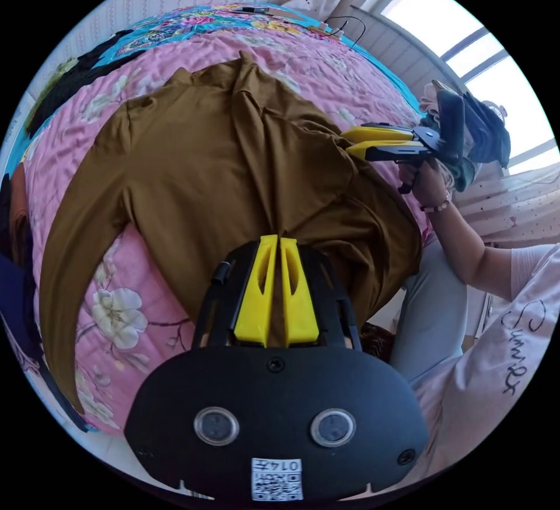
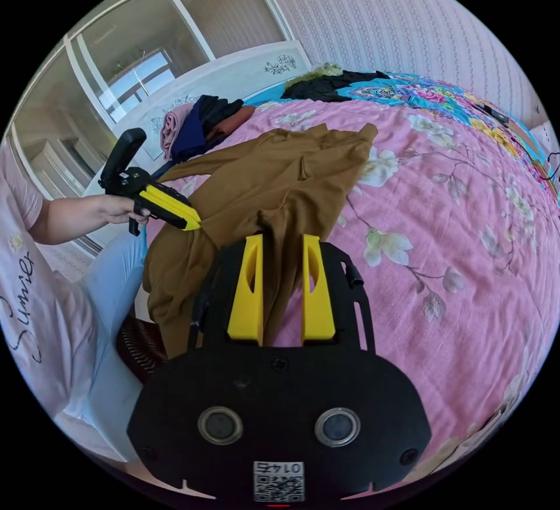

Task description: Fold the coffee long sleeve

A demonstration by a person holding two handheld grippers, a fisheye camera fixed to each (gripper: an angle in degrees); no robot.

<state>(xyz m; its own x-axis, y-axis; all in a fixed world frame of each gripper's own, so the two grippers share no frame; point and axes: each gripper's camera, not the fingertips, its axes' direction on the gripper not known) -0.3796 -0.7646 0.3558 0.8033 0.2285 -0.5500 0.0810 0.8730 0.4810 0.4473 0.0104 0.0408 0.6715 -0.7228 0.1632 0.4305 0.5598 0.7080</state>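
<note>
**A:** How far along are you?

**B:** Early. Your left gripper [image 1: 276,242] has its jaws together, pinching the coffee long sleeve [image 1: 192,166] at its near edge; your right gripper's [image 2: 282,242] jaws stand apart with a bunched ridge of cloth between them.

**A:** And the cloth?

**B:** Soft, matte knit, rumpled across the pink quilted floral bedspread [image 2: 466,230]. One sleeve is crossed over the body, the other trails off. It still needs squaring.

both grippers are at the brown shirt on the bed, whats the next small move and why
Probably carry the pinched edge further across the brown shirt and lay it down. The left hand-held gripper looks shut on the fabric. The right hand-held gripper has a fold between its jaws, which stand apart. One sleeve lies spread on the pink bedspread.
</note>
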